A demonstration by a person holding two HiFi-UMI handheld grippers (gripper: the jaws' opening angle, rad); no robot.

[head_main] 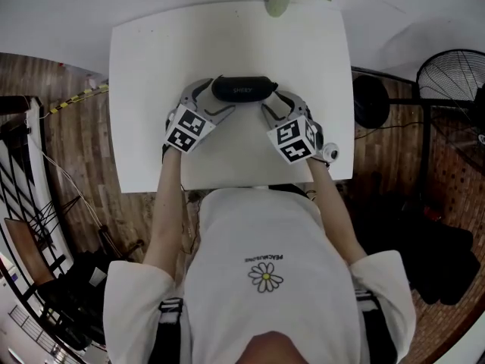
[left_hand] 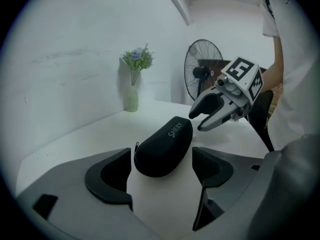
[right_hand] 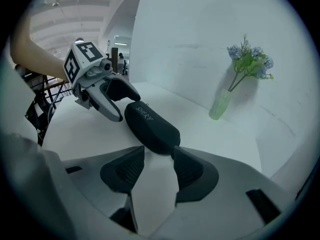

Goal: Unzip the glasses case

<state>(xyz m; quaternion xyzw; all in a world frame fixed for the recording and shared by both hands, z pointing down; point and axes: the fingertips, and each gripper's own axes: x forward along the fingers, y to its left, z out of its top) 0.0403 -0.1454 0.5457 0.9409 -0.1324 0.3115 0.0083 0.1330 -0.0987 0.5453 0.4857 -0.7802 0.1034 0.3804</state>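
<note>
White T-shirt (head_main: 265,279): the person stands at the near edge of the table (head_main: 151,67), with both forearms reaching forward over it.
left gripper (head_main: 208,101): the jaws are spread wide. The left end of the glasses case (head_main: 242,89) sits between the pads with a gap on each side, so nothing is gripped.
right gripper (head_main: 276,103): the jaws are apart, less widely than the left pair. The right end of the case lies at their mouth. One pad tip is very close to the shell, but I cannot tell if it touches.
glasses case: black, hard-shelled and zipped shut. It lies flat and crosswise at mid-table between the two grippers.
zipper pull (left_hand: 136,146): a small tab, probably the pull, on the seam at the left end, just beside the left gripper's inner pad.
step (judged): both grippers are bracketing the case, and neither a hold nor a pinch has been made yet.
risk 1: the case is loose on a smooth top. If one pad lands first, it could slide or spin, taking the pull out of reach.
risk 2: if a jaw closes across the seam, it would clamp the two halves together and block the slider.
risk 3: the pull is small and the pads are broad, so a pinch could slip off or miss it.
vase (head_main: 276,4): holds flowers at the far table edge, well away from the work.
fan (head_main: 455,78): stands on the floor beyond the table, on the right.
</note>
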